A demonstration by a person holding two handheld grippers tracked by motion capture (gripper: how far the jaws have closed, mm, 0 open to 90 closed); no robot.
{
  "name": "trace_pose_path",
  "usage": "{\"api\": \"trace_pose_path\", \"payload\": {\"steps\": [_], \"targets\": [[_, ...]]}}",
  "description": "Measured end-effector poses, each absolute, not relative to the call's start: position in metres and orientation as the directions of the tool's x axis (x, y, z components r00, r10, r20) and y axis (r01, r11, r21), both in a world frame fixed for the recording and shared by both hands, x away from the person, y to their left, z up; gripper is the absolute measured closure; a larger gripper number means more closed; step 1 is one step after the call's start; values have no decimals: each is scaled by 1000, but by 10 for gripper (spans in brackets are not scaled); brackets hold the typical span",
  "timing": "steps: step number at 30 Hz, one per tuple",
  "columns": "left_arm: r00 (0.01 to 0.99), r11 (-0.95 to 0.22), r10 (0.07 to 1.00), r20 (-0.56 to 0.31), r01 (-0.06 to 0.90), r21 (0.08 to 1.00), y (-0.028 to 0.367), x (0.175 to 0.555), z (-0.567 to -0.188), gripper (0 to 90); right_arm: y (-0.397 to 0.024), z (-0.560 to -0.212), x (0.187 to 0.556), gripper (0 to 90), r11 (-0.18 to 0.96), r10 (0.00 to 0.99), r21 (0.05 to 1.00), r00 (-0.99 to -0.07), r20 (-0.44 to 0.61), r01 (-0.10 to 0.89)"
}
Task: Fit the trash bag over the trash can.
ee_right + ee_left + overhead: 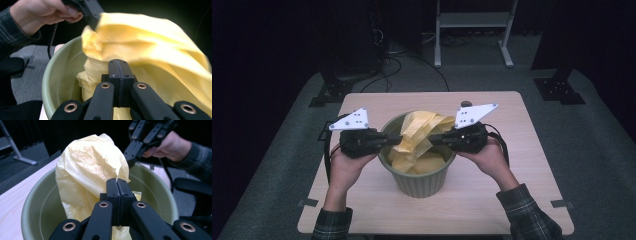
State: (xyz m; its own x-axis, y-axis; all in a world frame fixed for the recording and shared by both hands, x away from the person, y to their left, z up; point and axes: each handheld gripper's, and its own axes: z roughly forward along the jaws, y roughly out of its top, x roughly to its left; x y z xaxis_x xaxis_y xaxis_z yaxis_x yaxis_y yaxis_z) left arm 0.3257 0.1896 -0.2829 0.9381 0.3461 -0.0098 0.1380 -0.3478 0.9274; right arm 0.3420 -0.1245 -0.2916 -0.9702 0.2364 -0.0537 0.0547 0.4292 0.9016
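Note:
A pale green ribbed bin (422, 182) stands in the middle of the wooden table (512, 200). A crumpled yellow plastic bag (419, 132) sits in it and rises above the rim. My left gripper (398, 139) reaches in from the left, jaws shut on the bag's film (87, 165) at their tips (117, 181). From the right, my right gripper (432, 140) also has its jaws shut on the bag (150, 37), tips together (118, 62). The bag is stretched between them over the bin's rim (32, 202) (57, 75). Each gripper view shows the other hand's gripper (130, 157) (91, 12) across the bag.
Dark grey floor surrounds the table. A white metal frame (472, 20) stands beyond the far edge, with cables (397, 60) and black stand feet (332, 92) on the floor. A small dark object (466, 104) lies near the table's far edge.

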Motion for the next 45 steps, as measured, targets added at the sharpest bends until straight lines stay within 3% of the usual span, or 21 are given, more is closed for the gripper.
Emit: {"api": "trace_pose_path", "payload": {"steps": [2,3,6,13,14,17,24,35,45], "targets": [[937,-336,349,-14,139,931,193,325,-284,893,-128,-290,342,900,412,241,909,-969,-48,57],[937,-334,350,-16,140,932,192,325,-284,893,-125,-289,341,803,397,225,916,-973,-45,49],[938,-330,347,-15,137,934,188,325,-285,893,-114,-289,338,755,392,198,919,-979,-36,45],[944,-331,329,-14,129,935,176,326,-287,893,-99,-291,338,690,407,179,912,-983,-29,47],[945,-331,327,-13,128,935,175,326,-287,893,-98,-292,338,693,416,190,908,-981,-36,47],[947,-335,321,-10,123,934,173,325,-287,893,-97,-293,338,900,429,205,903,-977,-66,29],[927,-334,375,6,129,934,190,322,-288,897,-111,-293,340,900,430,236,902,-969,-66,43],[854,-265,518,-36,200,943,262,311,-301,898,-196,-286,344,900,362,399,926,-916,-47,110],[819,-297,572,-33,245,923,272,311,-313,900,-225,-296,343,900,387,454,910,-890,-47,149]]}}
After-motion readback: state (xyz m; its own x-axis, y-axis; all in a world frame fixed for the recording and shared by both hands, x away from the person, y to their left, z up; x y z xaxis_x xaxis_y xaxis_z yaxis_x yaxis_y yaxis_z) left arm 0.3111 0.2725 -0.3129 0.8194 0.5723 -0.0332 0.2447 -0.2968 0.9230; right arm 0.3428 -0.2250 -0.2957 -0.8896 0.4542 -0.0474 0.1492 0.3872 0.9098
